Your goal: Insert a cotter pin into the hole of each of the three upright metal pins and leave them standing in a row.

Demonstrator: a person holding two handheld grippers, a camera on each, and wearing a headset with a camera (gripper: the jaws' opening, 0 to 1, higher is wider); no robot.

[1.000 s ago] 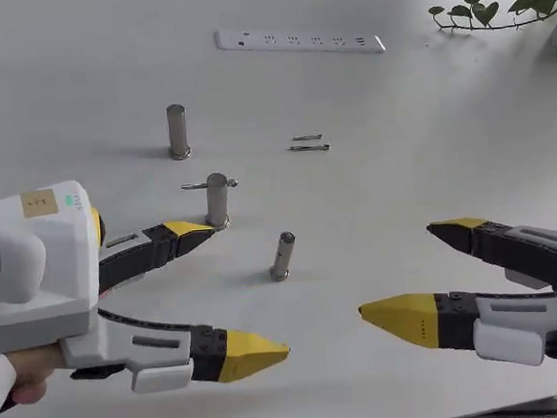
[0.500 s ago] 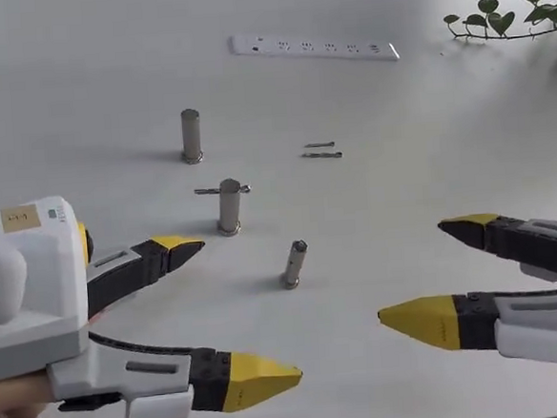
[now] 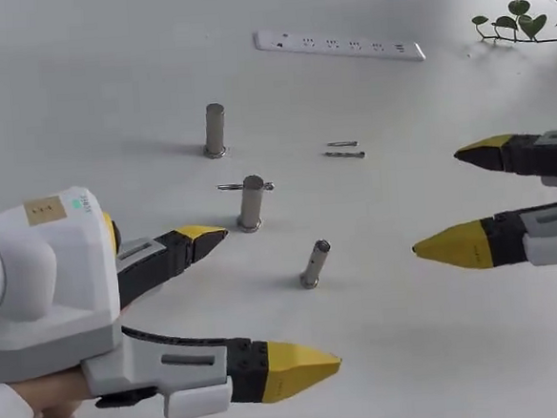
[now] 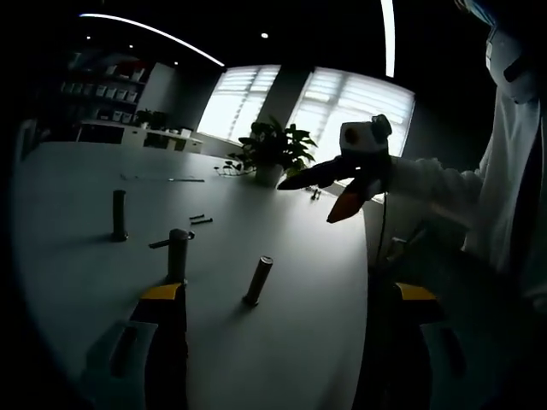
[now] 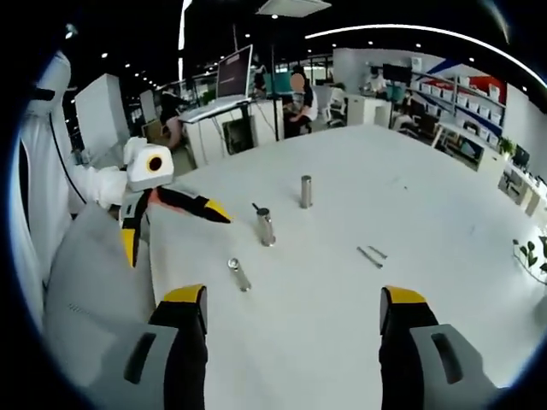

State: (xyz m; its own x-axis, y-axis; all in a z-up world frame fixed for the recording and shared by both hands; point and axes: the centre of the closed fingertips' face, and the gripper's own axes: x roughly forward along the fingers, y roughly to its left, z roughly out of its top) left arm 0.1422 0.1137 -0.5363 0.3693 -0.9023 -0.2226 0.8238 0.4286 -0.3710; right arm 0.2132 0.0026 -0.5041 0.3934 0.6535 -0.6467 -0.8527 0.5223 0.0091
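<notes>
Closest to the person, the left gripper point(image 3: 275, 298) hangs just above the white table point(image 3: 109, 106) with its yellow-tipped jaws spread wide and nothing between them, which reads as a hand kept ready to steady a pin rather than one at work. The right gripper point(image 3: 440, 200) is held a little farther out and well apart from it, jaws likewise wide and empty; with no cotter pin in its grasp, it probably has to fetch one first. Between the two, the nearest metal pin point(image 3: 314, 264) leans to one side instead of standing straight and carries no cotter, so it likely needs righting. Behind it, the middle metal pin point(image 3: 251, 203) stands upright with a cotter pin point(image 3: 243, 187) pushed through its head, one of three apparently done. Beyond and to the right, two loose cotter pins point(image 3: 343, 150) lie side by side, near the pins and easy to reach. The far metal pin point(image 3: 215, 130) stands upright and bare. At the back lie a power strip point(image 3: 339, 45) and a leafy plant point(image 3: 523, 20).
</notes>
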